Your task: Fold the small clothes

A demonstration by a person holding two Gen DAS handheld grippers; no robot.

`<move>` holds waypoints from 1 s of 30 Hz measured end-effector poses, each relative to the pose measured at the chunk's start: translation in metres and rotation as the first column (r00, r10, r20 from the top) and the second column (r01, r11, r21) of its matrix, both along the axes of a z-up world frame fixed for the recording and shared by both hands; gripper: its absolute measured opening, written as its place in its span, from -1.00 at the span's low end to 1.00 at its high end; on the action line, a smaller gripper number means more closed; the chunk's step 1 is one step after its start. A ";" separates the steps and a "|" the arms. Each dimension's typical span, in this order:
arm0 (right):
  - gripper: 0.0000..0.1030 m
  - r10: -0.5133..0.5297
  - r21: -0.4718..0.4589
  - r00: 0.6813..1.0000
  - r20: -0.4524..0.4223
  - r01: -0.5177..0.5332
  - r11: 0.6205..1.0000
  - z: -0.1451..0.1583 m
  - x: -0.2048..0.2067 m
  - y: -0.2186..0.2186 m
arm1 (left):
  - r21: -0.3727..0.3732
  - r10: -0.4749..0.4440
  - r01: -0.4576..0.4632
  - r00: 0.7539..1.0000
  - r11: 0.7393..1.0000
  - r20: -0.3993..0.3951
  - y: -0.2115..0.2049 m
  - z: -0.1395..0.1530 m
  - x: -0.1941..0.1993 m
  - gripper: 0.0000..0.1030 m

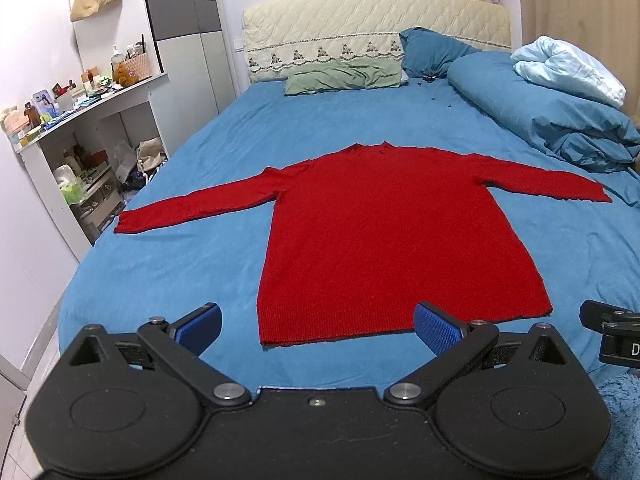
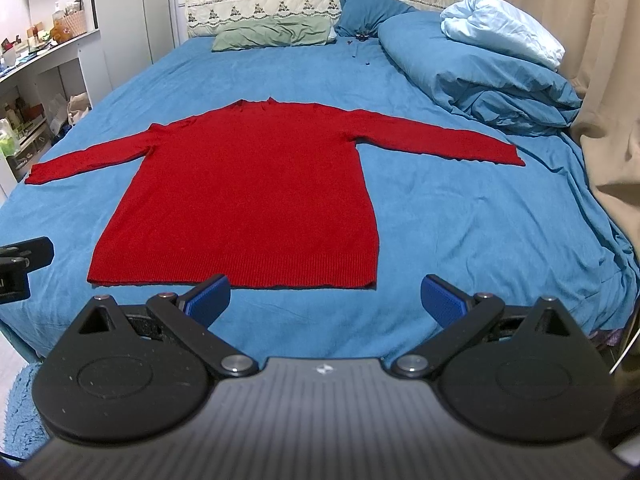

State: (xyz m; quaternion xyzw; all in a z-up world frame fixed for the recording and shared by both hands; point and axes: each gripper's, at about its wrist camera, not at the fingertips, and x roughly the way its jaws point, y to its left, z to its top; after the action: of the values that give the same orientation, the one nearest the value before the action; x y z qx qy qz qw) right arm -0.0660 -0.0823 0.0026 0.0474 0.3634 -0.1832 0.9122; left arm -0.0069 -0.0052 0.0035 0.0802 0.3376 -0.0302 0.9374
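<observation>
One red sweater (image 1: 400, 240) found laid flat on the blue bed sheet (image 1: 200, 280), front or back side not determinable, both sleeves spread outward, hem nearest the cameras, collar toward the headboard (image 1: 360, 20). No fold yet made.

Left gripper (image 1: 318, 326) held above the near edge of the bed, jaws spread wide, nothing between the blue pads (image 1: 436, 328). Positioned over the left part of the hem. Right gripper (image 2: 326, 296) likewise spread wide and empty, just short of the hem near its right corner.

Risks noted, as judgement only:
- Knit fabric soft and limp; likely to sag or bunch if pinched at one layer only, giving a crooked fold.
- Sheet directly beneath the garment; could be caught together with the hem by a low pinch and dragged.
- Left sleeve cuff (image 1: 128, 224) lying close to the bed's side edge; could slip over the edge if the body were pulled sideways.
- Heaped blue duvet (image 1: 540, 112) near the right sleeve (image 2: 460, 144); could snag the cuff if swept outward.
- Uneven lift by the two grippers likely to skew the hem line.
</observation>
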 end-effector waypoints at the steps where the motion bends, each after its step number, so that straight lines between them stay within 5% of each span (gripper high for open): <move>1: 1.00 0.000 0.000 1.000 0.000 0.000 1.000 0.000 0.000 0.000 | 0.001 0.000 0.000 1.000 1.000 0.001 0.000 0.000 0.000 1.00; 20: 1.00 0.005 0.002 1.000 0.023 -0.005 1.000 0.011 -0.006 0.004 | -0.011 0.005 -0.005 1.000 1.000 0.008 -0.001 0.004 -0.005 1.00; 30: 1.00 -0.093 0.030 0.987 0.129 0.090 0.995 0.047 0.011 -0.054 | -0.015 -0.070 0.072 0.992 0.997 0.104 -0.047 0.054 0.051 1.00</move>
State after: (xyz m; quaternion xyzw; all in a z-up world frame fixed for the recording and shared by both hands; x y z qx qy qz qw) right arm -0.0547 -0.1361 0.0492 0.0871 0.3027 -0.2169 0.9240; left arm 0.0443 -0.0526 0.0578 0.0849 0.2851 -0.0623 0.9527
